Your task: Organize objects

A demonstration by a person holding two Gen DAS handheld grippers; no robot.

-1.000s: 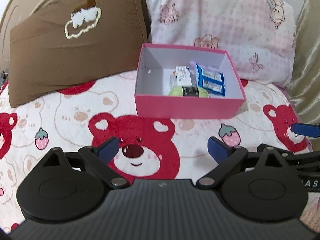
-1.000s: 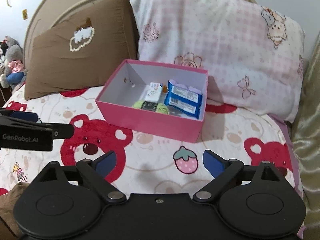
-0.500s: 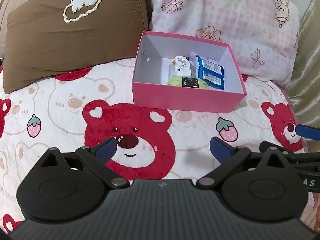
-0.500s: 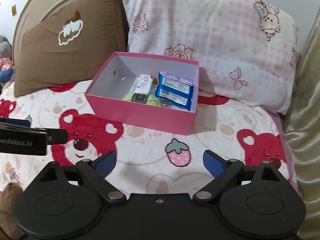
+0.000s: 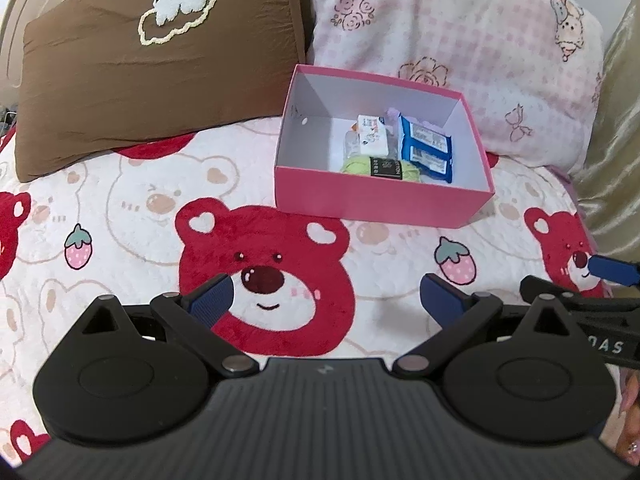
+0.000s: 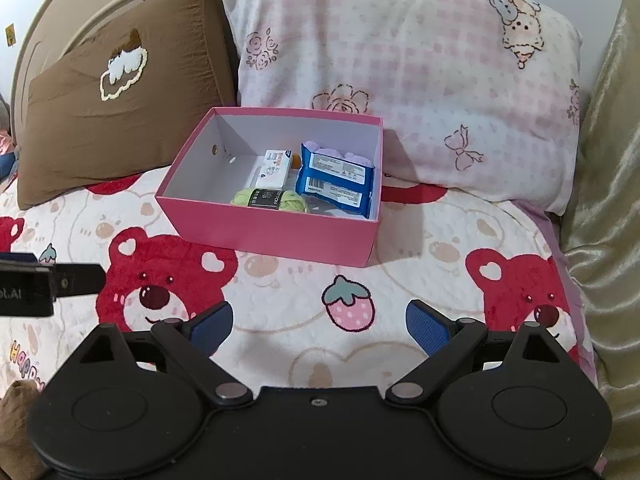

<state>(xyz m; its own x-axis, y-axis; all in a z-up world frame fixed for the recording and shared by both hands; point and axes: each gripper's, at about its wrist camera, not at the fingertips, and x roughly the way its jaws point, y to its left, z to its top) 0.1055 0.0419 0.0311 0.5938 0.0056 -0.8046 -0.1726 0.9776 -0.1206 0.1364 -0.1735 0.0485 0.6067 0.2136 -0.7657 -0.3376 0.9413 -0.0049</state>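
Behind one pink box lean two pillows; both grippers gape empty.

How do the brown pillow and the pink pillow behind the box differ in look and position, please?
The brown pillow is plain, with one embroidered white cloud patch; the pink pillow is checked, printed with roses, bows and bears. The brown pillow sits left of the pink box; the pink pillow sits behind and right. Both lean on the headboard.
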